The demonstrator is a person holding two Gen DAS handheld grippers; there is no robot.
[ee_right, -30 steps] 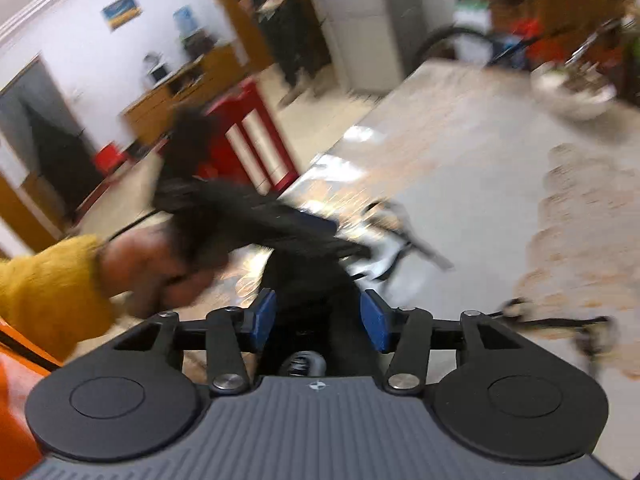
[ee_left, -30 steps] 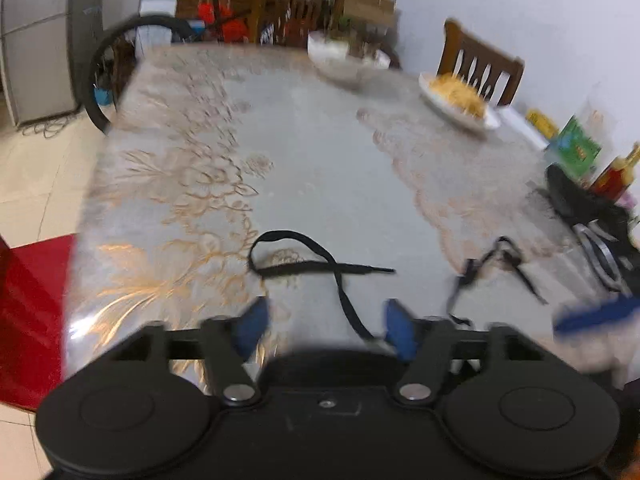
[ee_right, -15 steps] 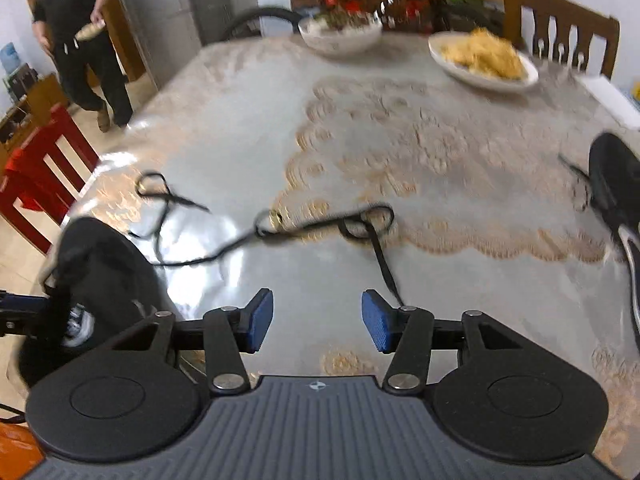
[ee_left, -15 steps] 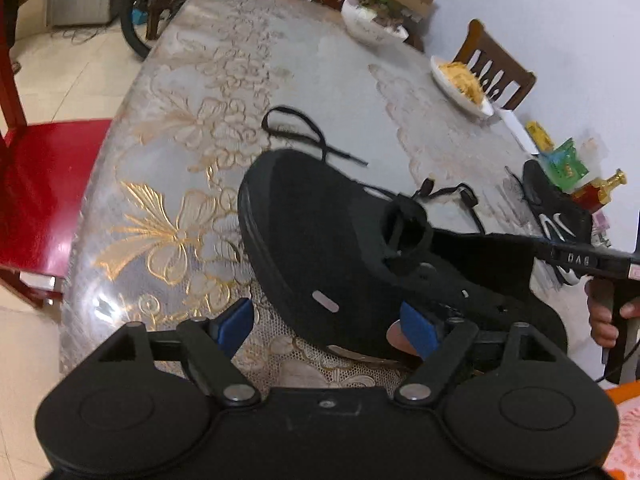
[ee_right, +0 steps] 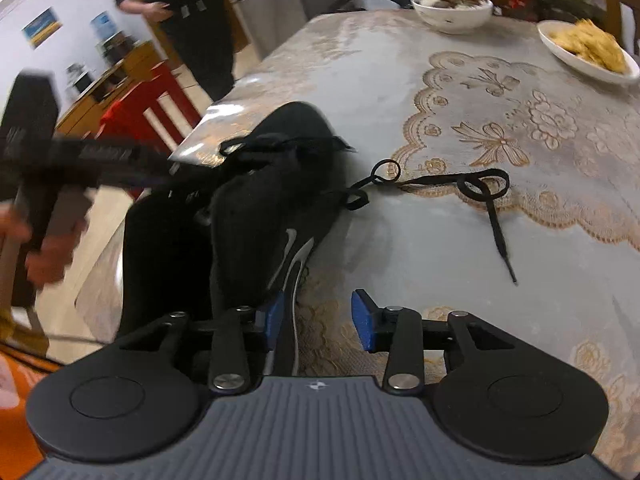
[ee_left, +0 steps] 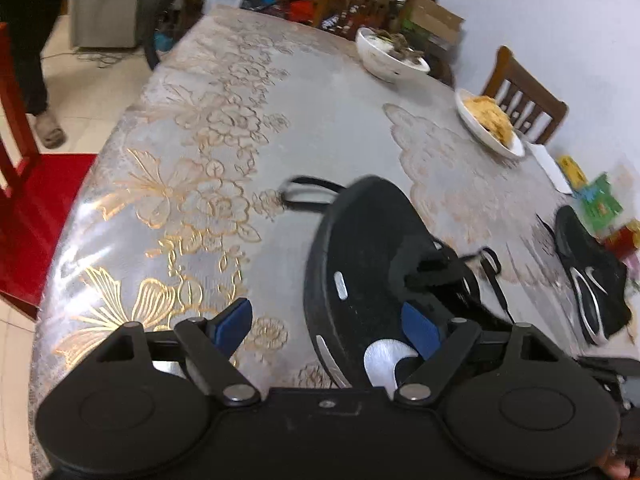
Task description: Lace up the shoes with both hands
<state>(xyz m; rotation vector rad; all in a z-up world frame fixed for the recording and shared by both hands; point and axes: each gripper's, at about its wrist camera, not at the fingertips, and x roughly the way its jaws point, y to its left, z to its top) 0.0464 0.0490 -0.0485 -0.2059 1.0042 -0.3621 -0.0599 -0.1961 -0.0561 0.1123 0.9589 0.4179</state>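
Shoe (ee_left: 360,264) sits low centre-right in my left wrist view, toe pointing up-frame, on the table (ee_left: 224,128) with the gold flower cloth. In the right wrist view it fills left of centre, white stripe along the side.

Left gripper (ee_left: 326,326): jaws wide apart. Its right pad seems to sit inside the shoe opening and the left pad outside over the cloth, so the shoe's side wall is between them; no pad presses on it that I can see.

Right gripper (ee_right: 318,318): jaws closing. Left pad is right at the heel edge of the shoe, right pad over bare cloth. I can't tell if the heel rim is caught yet; I read it as not clamped.

Lace (ee_right: 476,196) is threaded at the shoe end and trails to the right across the cloth, looping, tip free at mid-right. A second shoe (ee_left: 592,276) lies well apart at the right edge of the left view.

Handling, my guess: shoe is light, soft knit upper that will collapse under a pinch, stiffer sole and heel. I'd hold heel collar or sole edge to steady it. Lace is limp and thin, likely to slip; grab close to the stiff tip for threading.
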